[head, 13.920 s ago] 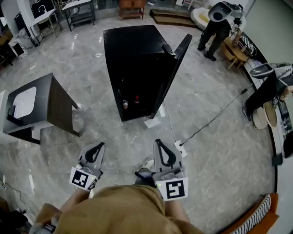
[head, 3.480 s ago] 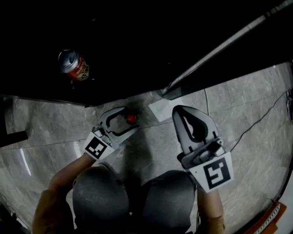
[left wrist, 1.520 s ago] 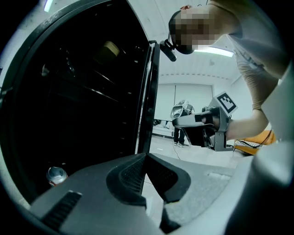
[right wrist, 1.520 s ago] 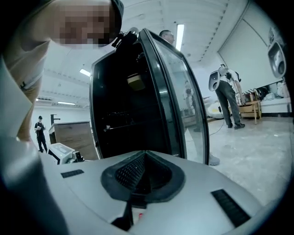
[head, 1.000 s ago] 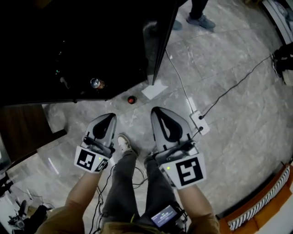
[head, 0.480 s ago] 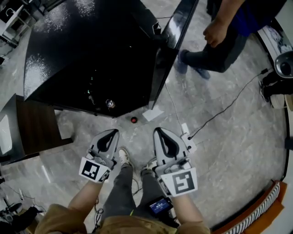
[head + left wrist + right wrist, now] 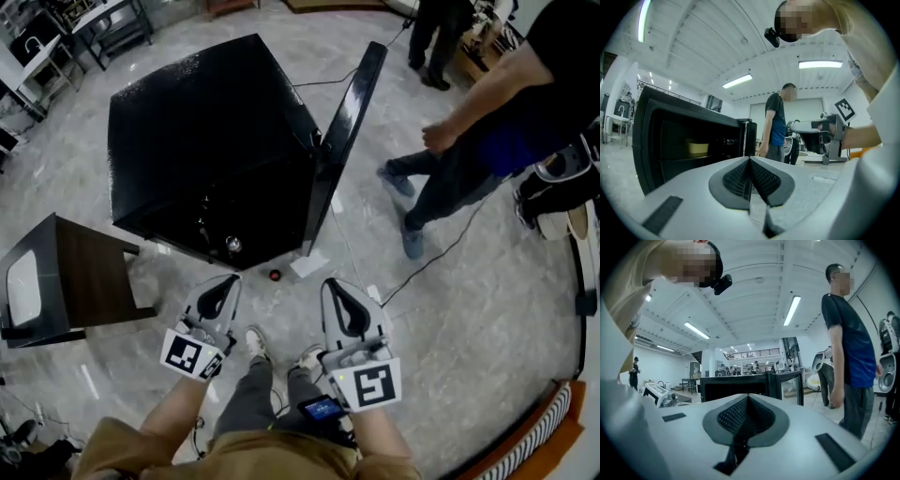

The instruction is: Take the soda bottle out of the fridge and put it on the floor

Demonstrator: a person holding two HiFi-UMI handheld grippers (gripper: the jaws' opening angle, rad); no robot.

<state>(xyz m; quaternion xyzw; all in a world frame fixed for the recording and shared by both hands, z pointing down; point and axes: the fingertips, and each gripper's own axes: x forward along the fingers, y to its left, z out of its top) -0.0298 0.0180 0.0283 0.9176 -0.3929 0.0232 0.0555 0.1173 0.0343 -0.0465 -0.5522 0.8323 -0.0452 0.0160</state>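
Note:
The soda bottle, seen from above as a small red cap, stands on the floor just in front of the open black fridge. Both grippers hang well above the floor on my side of it, pointing level at the fridge. My left gripper is shut and holds nothing; in the left gripper view its pads meet with the fridge's inside behind them. My right gripper is also shut and empty, its jaw tips together. A can stays on the fridge's lower shelf.
The fridge door stands open to the right. A person in blue stands right of the door. A dark side table is at left. A cable and a power strip lie on the floor at right.
The view has risen far above the floor, and both grippers rose with it, still shut. The bottle stays on the floor. The person in blue has come closer at right.

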